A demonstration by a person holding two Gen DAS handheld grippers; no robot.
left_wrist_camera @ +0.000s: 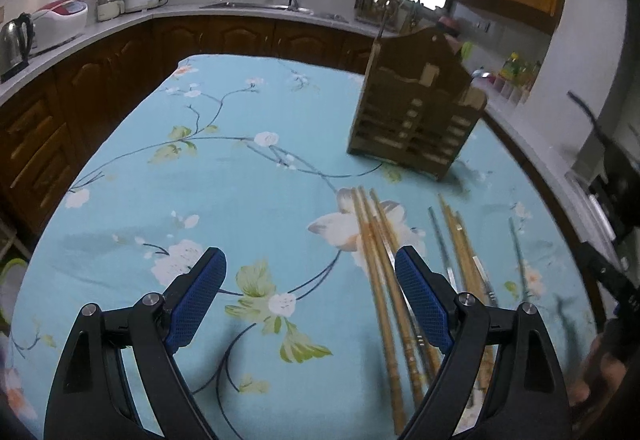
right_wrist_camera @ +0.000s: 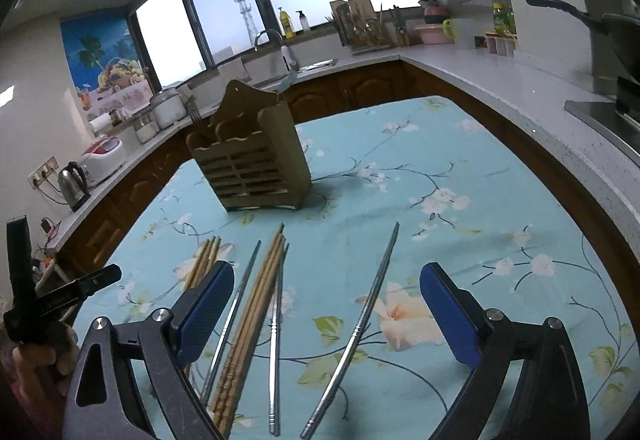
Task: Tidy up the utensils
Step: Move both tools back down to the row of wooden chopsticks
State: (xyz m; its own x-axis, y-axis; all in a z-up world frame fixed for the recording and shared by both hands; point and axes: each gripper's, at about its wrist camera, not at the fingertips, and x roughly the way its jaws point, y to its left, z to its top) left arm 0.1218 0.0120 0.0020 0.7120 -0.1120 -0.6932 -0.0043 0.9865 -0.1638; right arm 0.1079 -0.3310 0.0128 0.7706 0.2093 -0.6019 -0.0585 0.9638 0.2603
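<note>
A wooden slatted utensil holder stands upright on the blue floral tablecloth. Bamboo chopsticks and metal chopsticks lie loose in front of it. My left gripper is open above the cloth, with its right finger over a bundle of bamboo chopsticks. My right gripper is open above the cloth; several bamboo and metal chopsticks lie on the cloth below its gap. Nothing is held.
A kitchen counter wraps around the table, with a sink, a kettle, a rice cooker and bottles. A stove with a pan is at the right. A hand holding the left gripper shows at the right wrist view's left edge.
</note>
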